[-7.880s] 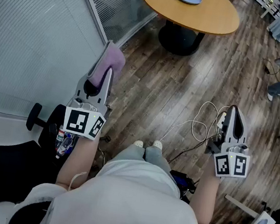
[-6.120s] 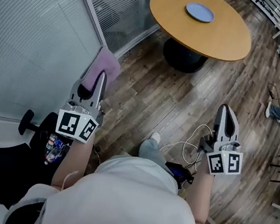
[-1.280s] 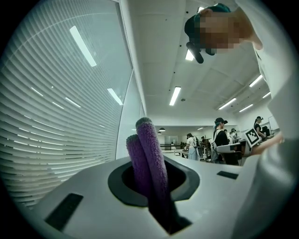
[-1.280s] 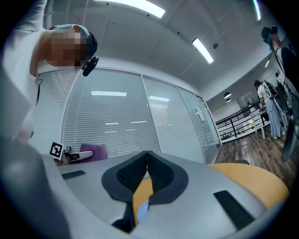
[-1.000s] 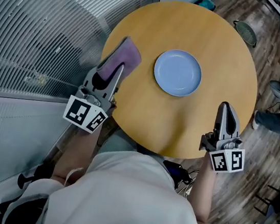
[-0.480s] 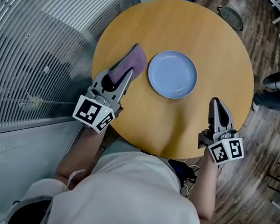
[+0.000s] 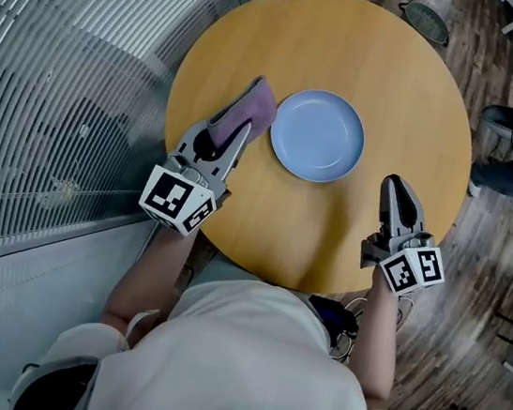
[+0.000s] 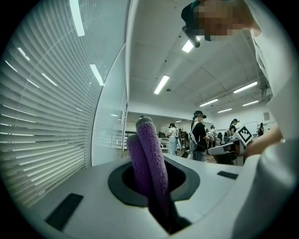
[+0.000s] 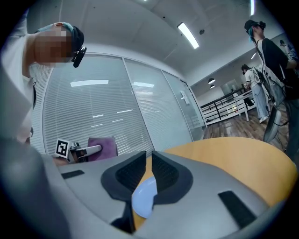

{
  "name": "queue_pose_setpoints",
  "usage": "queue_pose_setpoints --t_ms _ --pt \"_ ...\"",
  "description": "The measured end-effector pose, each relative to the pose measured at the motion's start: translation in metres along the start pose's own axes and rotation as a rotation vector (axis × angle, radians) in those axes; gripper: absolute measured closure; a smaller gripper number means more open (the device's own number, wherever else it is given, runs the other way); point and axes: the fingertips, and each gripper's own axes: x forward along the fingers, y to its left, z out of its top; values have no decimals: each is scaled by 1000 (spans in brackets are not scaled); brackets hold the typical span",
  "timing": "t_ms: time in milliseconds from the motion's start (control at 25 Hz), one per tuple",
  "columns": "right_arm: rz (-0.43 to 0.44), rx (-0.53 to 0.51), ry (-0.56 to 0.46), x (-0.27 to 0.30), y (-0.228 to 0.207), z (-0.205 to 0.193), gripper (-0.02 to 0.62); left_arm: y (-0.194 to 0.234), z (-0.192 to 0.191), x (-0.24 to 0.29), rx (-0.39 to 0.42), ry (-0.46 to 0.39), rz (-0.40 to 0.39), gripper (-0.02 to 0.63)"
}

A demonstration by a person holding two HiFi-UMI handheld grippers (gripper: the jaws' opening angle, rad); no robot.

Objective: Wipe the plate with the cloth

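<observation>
plate: pale blue plate (image 7: 318, 134) is sitting flat near the middle of the round wooden table (image 7: 383, 47). It's bare, and nothing seems to be touching it yet.
cloth: purple cloth (image 7: 251, 111) is sticking out of the left gripper (image 7: 245, 128), folded double, with its far end just beside the plate's left rim. Can't tell if it's brushing the tabletop.
left gripper: jaws are clamping the fold. The left gripper view is showing it pinched right between them.
right gripper: right gripper (image 7: 394, 184) is hovering over the near right part of the table, near the plate but apart from it, and pointing at it. Jaws are all but closed, just a slit, having just been easing apart a hair. Nothing is gripped; the plate is only showing through the gap beyond.
change: seconds back the table was sitting well across the floor. Now the person is standing at its near edge with both grippers over it. In the last second the cloth has been closing the gap to the plate's rim.
meaning: approach is looking done and wiping isn't started yet. Cloth should be going onto the plate's face next. Right gripper is probably lining up to steady the plate, which would need wider jaws.
risk: the plate is sitting on smooth wood and is likely to slide if wiped unheld.
surroundings: glass wall with blinds (image 7: 59, 58) is running along the left, wood floor (image 7: 499, 233) on the right.
</observation>
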Motion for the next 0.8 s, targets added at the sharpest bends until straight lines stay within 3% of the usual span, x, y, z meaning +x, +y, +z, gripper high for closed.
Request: queue_pose_setpoints --t_ms 80,200,320,560,800 --pt "-27 -5 -5 3 -6 -3 545 2 -5 4 3 14 1 549" --pt "-80 -13 -9 5 -20 -10 437 1 -13 10 7 36 -10 549" --pt "-89 22 21 9 -33 -28 389 0 -21 18 6 58 -24 550" --pt "-112 120 148 23 -57 -86 382 0 -50 38 15 96 -30 551" --pt "-118 213 284 41 -74 -139 334 -13 -77 62 31 130 -39 551"
